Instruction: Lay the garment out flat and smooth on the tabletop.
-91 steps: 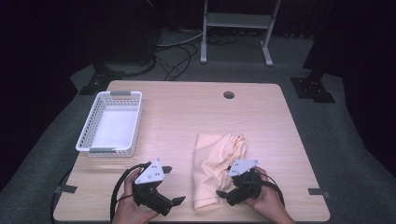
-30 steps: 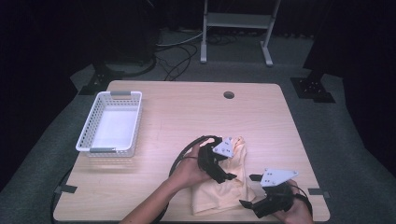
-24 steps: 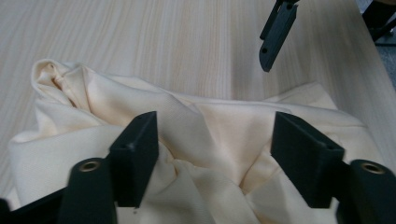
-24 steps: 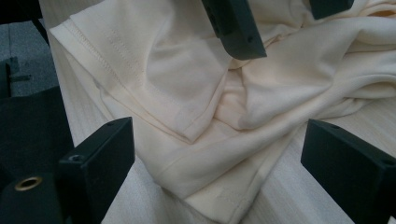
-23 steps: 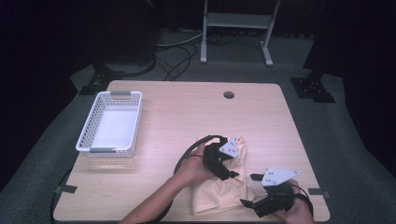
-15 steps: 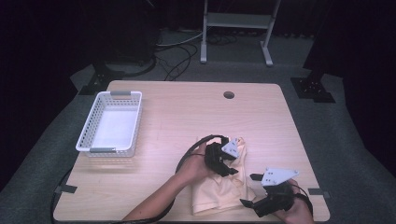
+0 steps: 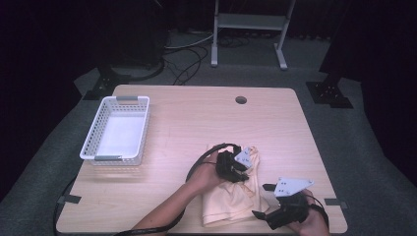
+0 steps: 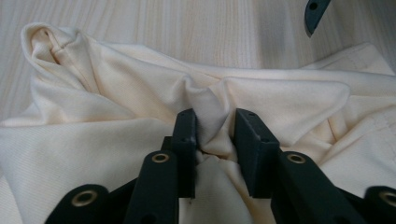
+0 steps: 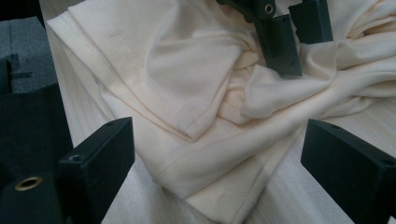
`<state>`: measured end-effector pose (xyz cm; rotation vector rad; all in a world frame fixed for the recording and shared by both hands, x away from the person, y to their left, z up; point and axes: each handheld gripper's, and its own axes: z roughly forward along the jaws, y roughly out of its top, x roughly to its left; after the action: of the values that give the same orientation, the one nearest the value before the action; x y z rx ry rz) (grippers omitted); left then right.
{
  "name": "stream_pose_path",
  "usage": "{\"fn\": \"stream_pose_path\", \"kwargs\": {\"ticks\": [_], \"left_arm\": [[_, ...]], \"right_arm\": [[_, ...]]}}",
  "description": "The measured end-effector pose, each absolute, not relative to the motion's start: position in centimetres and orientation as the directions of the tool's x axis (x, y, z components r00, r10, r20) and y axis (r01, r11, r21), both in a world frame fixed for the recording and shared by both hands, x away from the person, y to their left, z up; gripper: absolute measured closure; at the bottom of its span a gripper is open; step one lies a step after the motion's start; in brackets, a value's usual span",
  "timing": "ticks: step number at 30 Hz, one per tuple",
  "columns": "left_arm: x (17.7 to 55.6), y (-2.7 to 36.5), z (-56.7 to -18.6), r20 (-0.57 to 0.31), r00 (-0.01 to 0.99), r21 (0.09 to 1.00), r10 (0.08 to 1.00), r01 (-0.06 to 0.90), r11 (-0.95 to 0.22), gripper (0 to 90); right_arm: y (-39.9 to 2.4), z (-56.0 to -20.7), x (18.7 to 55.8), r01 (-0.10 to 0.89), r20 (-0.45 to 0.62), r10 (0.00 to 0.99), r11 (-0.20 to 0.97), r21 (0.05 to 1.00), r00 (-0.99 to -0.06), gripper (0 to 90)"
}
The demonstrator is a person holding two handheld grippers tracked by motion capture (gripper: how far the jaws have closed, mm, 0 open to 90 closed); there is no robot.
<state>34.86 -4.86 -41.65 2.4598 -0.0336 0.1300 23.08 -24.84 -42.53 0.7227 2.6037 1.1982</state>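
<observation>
**Pinching up a fold of the shirt**

I had my left gripper (image 8: 212,140) down on the cream-coloured knit cotton garment (image 7: 231,196), which lay crumpled on the near right part of the pale wooden table (image 7: 196,123), well apart from the white perforated plastic basket (image 7: 118,130) at the far left. Its jaws stood narrow, with a raised ridge of cloth gathered between them (whether they had fully bitten or were only closing I could not say for certain, but the fabric bunched tight against both pads in the left gripper view). My right gripper (image 9: 224,154) hung near the table's front edge, just beside the garment's stitched hem (image 9: 140,79), jaws spread wide and holding nothing.

I judged this to be the gathering step: one pinch made near the middle of the garment, the second grip not yet taken. The next move, as I saw it, called for the right gripper to go in low onto the hemmed corner nearest it and close there, so both tongs could lift or fold the cloth together without dragging it off the table edge.
</observation>
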Motion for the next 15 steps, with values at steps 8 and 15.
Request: {"fn": "stream_pose_path", "kwargs": {"ticks": [8, 15], "left_arm": [[35.2, -4.5, -41.7, 0.081, 0.997, 0.648, 0.013, -0.043, -0.761, 80.2], [35.7, -3.6, -41.5, 0.033, 0.999, 0.682, -0.009, -0.029, -0.731, 81.7]], "right_arm": [[-24.8, -42.5, 23.0, 0.349, 0.029, 0.502, 0.558, 0.753, -0.864, 9.6], [-24.8, -42.5, 23.0, 0.347, 0.026, 0.501, 0.559, 0.753, -0.865, 9.6]]}}
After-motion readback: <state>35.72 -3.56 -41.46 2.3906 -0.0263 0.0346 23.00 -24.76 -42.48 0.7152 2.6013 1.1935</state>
